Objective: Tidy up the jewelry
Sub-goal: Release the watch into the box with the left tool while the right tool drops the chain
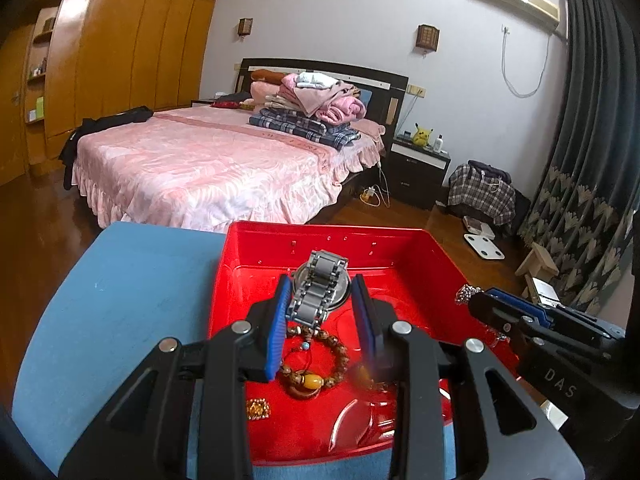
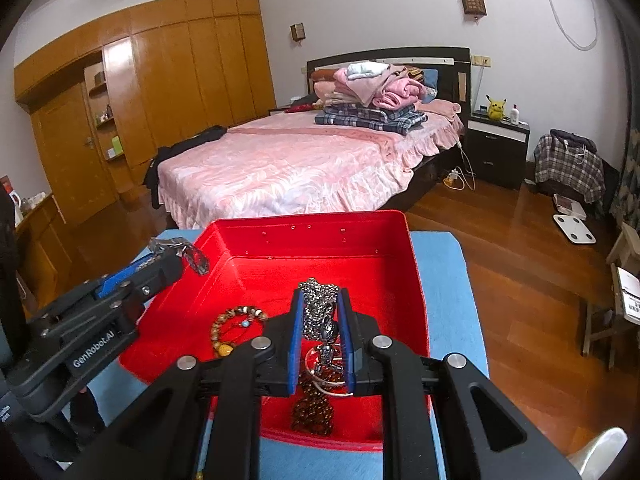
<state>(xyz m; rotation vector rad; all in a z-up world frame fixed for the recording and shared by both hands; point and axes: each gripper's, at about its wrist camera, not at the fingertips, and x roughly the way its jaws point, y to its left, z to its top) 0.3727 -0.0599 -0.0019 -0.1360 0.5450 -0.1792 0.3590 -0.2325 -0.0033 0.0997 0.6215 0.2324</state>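
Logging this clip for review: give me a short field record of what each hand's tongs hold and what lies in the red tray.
surface: blue mat
container: red tray on the mat
left tongs: shut on metal watch, lifted above the tray
right tongs: shut on silver chain, over the tray
in tray: bead bracelet with yellow bead, brown bead strand, small gold piece
background: pink bed, wooden wardrobe
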